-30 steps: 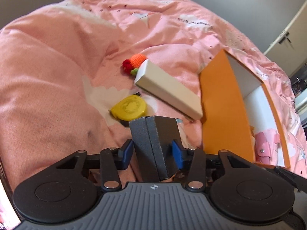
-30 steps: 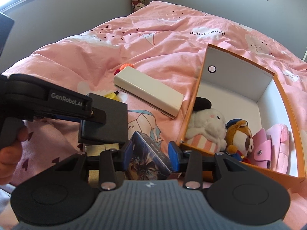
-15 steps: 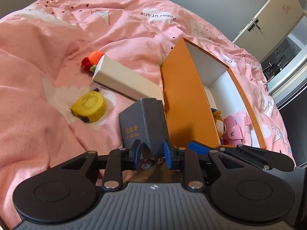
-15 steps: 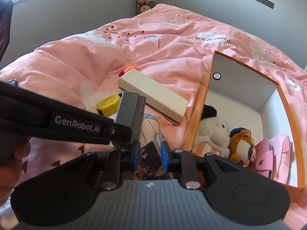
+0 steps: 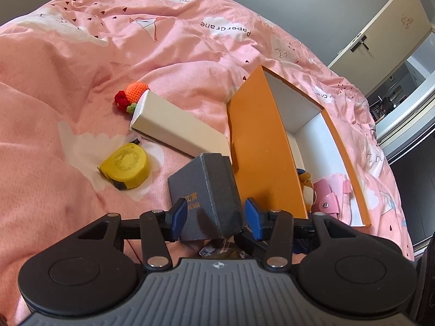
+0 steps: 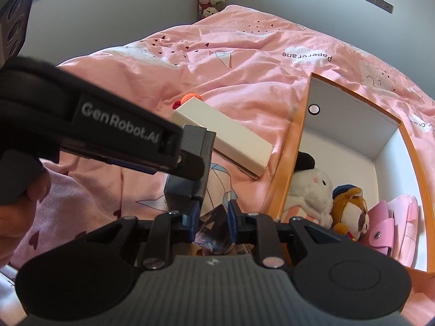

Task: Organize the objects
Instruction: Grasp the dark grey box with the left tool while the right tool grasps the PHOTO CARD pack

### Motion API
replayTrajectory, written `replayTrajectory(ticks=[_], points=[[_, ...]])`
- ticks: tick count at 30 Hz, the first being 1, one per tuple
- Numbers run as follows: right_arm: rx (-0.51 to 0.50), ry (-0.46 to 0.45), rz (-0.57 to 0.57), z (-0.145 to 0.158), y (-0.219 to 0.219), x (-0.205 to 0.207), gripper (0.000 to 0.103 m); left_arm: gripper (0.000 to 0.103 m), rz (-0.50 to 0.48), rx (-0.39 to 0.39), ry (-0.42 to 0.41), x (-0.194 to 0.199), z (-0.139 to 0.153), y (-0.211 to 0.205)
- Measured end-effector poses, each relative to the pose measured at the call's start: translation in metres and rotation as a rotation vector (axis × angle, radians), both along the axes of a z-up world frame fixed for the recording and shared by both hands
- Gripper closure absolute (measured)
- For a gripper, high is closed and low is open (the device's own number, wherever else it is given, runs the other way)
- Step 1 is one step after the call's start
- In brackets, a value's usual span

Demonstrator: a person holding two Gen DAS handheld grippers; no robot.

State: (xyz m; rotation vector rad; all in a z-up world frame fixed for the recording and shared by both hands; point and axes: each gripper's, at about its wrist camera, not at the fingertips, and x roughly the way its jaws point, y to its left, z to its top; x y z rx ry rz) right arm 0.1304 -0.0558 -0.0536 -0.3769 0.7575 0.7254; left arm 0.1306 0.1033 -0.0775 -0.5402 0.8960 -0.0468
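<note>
a pink quilted bed [image 5: 81,87] filled the room's middle, an open orange box [image 5: 261,146] lying on it with plush toys and a pink pouch inside. beside the box lay a long white carton [image 5: 176,127], then a yellow tape measure [image 5: 126,167].

the dark grey box [image 5: 209,190] stood upright between the left gripper [image 5: 216,218] pads, whose jaws had just been opening — loose, not pressing it. it looked stiff, light and cloth-textured, best pinched across its narrow sides.

the right gripper [image 6: 210,217] was closed on a small glossy printed pack [image 6: 213,229] — slippery, probably.
</note>
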Motion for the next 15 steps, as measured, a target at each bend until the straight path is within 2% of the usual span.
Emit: replayTrajectory(ticks=[3,6,14,15], points=[[0.004,0.009,0.012,-0.001,0.001,0.0,0.083,0.038,0.006,-0.009,0.01,0.006,0.001,0.001],[0.006,0.013,0.016,-0.002,0.003,0.001,0.083,0.037,0.013,0.001,0.023,0.013,0.001,0.0],[0.02,0.023,0.04,-0.003,0.005,-0.001,0.083,0.04,0.03,0.039,0.095,0.028,-0.006,-0.007],[0.025,0.025,0.043,-0.003,0.004,-0.001,0.083,0.045,0.033,0.052,0.103,0.029,-0.008,-0.007]])
